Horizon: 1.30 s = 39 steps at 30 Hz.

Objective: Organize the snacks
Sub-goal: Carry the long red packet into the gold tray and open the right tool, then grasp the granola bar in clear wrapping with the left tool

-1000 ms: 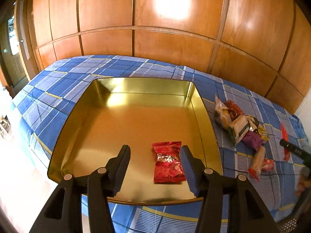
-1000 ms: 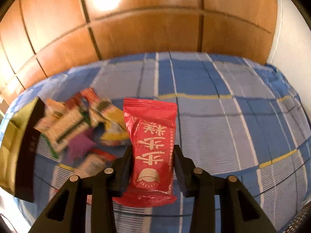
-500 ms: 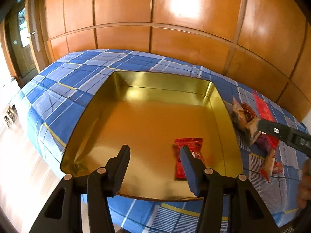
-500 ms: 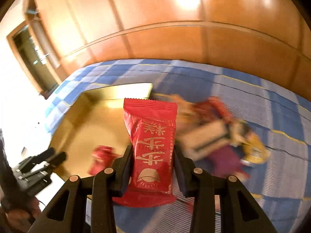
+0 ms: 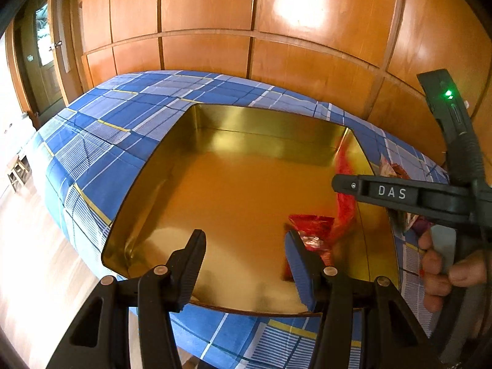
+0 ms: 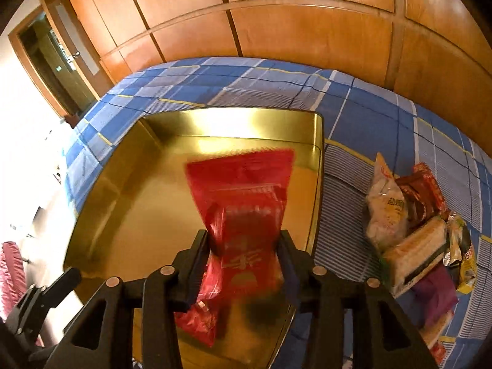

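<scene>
Snacks were being moved into the gold tin (image 6: 318,166), and the count inside was about to reach two! One small red packet (image 5: 310,230) was already lying on the tin's floor near the right wall, seen just past the right fingertip of the left gripper (image 5: 246,261). A second, larger red packet (image 6: 243,215) was caught between the fingers of the right gripper (image 6: 243,264), blurred and hanging over the tin's near right corner. The right jaws were opening at that instant; the packet was still squeezed to a waist between them, so the release was judged to be only just starting. The left gripper was held spread and empty above the tin's near edge, with nothing between its fingers. In the left view the right tool's dark arm was seen reaching across the tin's right wall, gripped by a hand (image 5: 446,270).

Plenty was left to do. A heap of snacks (image 6: 415,230) was lying on the blue checked cloth (image 6: 353,98) just beside the tin: a pale bag, a dark red pack, a tan bar, a purple one and a yellow one were made out. None of these was in the tin. By this reckoning the job was judged to be at an early stage, with most of the pile still to be carried over.
</scene>
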Each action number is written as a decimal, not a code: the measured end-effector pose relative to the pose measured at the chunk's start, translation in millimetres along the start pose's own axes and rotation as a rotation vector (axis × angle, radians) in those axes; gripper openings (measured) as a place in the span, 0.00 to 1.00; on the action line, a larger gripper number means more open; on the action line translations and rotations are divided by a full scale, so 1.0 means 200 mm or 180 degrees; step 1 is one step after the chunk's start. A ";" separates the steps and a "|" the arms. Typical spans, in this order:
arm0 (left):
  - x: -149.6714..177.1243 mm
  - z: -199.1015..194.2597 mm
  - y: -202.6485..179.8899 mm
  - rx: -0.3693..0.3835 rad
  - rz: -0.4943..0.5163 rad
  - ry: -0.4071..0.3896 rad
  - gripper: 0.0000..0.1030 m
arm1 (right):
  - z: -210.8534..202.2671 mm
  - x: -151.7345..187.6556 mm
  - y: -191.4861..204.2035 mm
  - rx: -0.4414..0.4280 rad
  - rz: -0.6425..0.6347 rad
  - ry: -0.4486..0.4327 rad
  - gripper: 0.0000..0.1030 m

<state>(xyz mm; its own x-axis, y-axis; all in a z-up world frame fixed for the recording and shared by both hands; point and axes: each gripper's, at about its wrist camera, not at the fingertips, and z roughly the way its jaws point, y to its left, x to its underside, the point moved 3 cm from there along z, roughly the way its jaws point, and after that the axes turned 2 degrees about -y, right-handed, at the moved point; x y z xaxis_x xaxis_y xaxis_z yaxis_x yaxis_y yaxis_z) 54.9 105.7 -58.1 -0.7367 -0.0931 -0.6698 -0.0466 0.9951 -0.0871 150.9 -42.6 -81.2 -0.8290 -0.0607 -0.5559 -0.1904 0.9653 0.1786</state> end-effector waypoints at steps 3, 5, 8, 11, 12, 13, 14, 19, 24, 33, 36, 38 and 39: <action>0.00 0.00 -0.01 0.0002 0.0016 -0.0011 0.53 | -0.03 0.02 -0.01 0.0016 0.0025 -0.0094 0.45; 0.00 0.00 -0.01 0.0003 0.0038 -0.0022 0.53 | -0.06 0.03 -0.03 0.0012 0.0052 -0.0147 0.45; 0.00 -0.01 -0.03 0.0008 0.0066 -0.0042 0.53 | -0.13 0.04 -0.05 -0.0026 0.0108 -0.0282 0.45; 0.00 -0.02 -0.05 0.0016 0.0113 -0.0056 0.53 | -0.20 0.05 -0.07 -0.0007 0.0127 -0.0383 0.45; 0.00 -0.02 -0.06 0.0022 0.0127 -0.0060 0.53 | -0.22 0.06 -0.09 0.0003 0.0142 -0.0420 0.45; 0.00 -0.03 -0.07 0.0028 0.0138 -0.0062 0.53 | -0.25 0.06 -0.10 0.0017 0.0151 -0.0447 0.45; 0.00 -0.03 -0.08 0.0040 0.0155 -0.0063 0.53 | -0.27 0.08 -0.12 0.0048 0.0166 -0.0483 0.45; 0.01 -0.05 -0.15 0.0085 0.0255 -0.0073 0.53 | -0.37 0.13 -0.24 0.0155 0.0291 -0.0563 0.45; 0.01 -0.07 -0.21 0.0118 0.0396 -0.0115 0.53 | -0.45 0.20 -0.37 0.0282 0.0429 -0.0633 0.45; 0.02 -0.12 -0.35 0.0253 0.0636 -0.0157 0.53 | -0.59 0.35 -0.63 0.0555 0.0764 -0.0724 0.45; 0.01 -0.13 -0.40 0.0305 0.0727 -0.0162 0.53 | -0.64 0.42 -0.74 0.0666 0.0926 -0.0743 0.45; 0.01 -0.13 -0.44 0.0353 0.0788 -0.0168 0.53 | -0.68 0.47 -0.81 0.0745 0.1045 -0.0748 0.45; 0.01 -0.13 -0.46 0.0370 0.0823 -0.0169 0.53 | -0.69 0.50 -0.84 0.0767 0.1087 -0.0750 0.45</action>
<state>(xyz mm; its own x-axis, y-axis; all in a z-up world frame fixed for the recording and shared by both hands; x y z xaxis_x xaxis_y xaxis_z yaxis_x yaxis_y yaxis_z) 39.5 15.8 -32.3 -0.6776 0.1587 -0.7181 0.2182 0.9759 0.0098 27.7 -246.4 -54.1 -0.6758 0.3024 -0.6721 0.2225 0.9531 0.2052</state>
